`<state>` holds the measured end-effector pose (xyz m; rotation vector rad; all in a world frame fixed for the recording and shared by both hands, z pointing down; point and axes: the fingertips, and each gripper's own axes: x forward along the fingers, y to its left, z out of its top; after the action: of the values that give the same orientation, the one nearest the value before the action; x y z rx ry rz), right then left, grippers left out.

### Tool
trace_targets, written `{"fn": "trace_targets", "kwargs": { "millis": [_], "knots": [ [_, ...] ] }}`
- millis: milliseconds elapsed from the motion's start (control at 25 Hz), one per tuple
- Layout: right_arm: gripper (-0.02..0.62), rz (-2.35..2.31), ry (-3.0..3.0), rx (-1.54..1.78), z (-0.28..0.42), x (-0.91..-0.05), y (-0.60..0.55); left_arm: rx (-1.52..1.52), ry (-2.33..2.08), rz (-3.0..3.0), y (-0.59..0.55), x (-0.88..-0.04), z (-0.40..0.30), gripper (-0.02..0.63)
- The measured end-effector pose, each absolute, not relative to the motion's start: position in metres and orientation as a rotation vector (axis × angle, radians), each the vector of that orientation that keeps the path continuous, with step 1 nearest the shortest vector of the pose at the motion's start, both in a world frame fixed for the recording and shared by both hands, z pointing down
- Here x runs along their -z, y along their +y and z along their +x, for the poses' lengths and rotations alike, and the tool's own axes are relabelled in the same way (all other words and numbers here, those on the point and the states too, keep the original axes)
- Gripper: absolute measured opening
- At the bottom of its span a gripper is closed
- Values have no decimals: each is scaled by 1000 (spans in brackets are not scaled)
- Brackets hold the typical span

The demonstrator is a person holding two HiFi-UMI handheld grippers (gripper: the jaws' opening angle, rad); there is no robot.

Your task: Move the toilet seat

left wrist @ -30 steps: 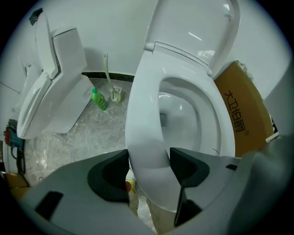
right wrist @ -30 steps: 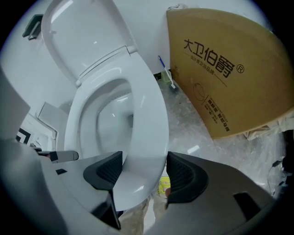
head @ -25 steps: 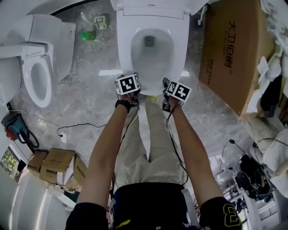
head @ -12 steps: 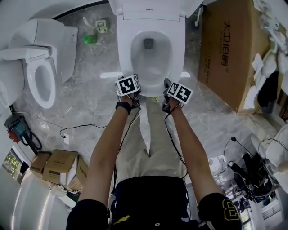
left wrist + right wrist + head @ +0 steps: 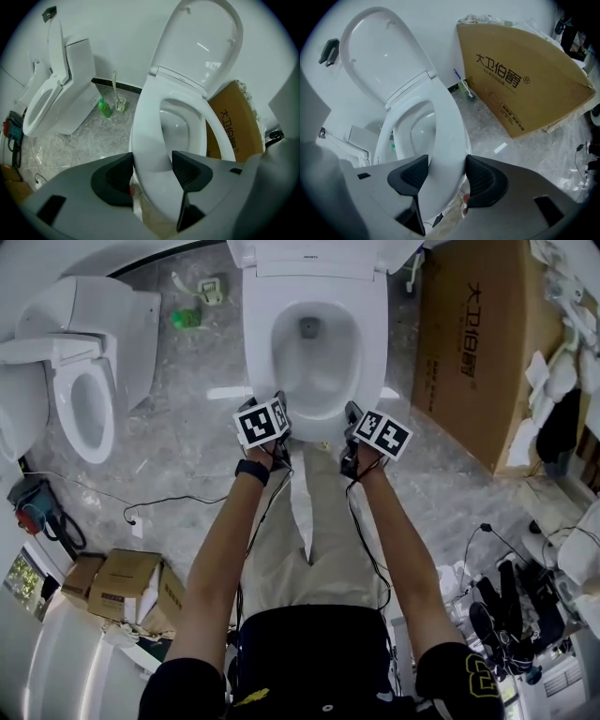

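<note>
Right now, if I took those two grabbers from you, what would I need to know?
Left gripper: shut on the front edge of the toilet seat.
Right gripper: shut on it too; its jaws have just been closing.
Lid: standing open.
Done: seat gripped, its front seemingly raised a little off the bowl.
Left: probably swing it up to the lid, then let go.
</note>
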<state>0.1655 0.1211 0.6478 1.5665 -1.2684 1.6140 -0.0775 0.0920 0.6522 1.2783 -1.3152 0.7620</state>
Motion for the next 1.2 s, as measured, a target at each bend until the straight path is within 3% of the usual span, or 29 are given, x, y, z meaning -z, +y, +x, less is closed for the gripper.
{"fn": "trace_targets", "kwargs": {
  "millis": [1200],
  "knots": [
    [230,1655,-1474,-1803,167,-545,78,-485,-1373,1304,52,-559,-84,249]
  ]
}}
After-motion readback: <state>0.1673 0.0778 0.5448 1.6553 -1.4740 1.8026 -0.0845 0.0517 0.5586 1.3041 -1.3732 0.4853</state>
